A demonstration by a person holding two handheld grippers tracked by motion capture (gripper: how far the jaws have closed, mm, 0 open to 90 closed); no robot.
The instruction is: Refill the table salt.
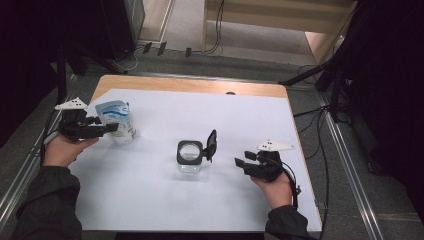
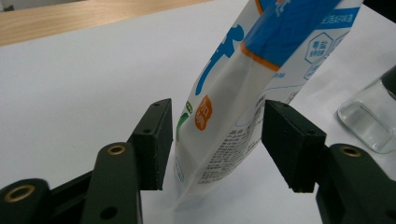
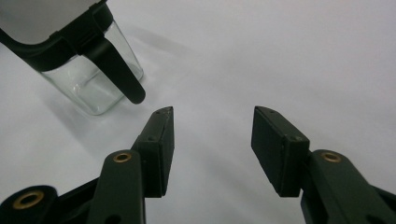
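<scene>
A blue-and-white stand-up pouch [image 1: 117, 122] stands at the left of the white sheet. My left gripper [image 1: 111, 128] reaches it from the left. In the left gripper view the pouch [image 2: 243, 93] sits between the two pads of the left gripper [image 2: 217, 109], close to both, without visible squeeze. A clear glass jar [image 1: 190, 159] with a black rim stands mid-table, its black flip lid [image 1: 212, 142] up on the right side. My right gripper [image 1: 244, 160] rests open to the right of the jar, nothing between its fingers. In the right gripper view the jar [image 3: 88, 79] lies up and left of the right gripper [image 3: 212, 112].
A white sheet [image 1: 165, 200] covers most of the wooden table [image 1: 190, 86]. Dark floor with cables [image 1: 320, 130] and stand legs [image 1: 305, 77] surrounds the table. The jar [image 2: 373, 116] shows at the right edge of the left gripper view.
</scene>
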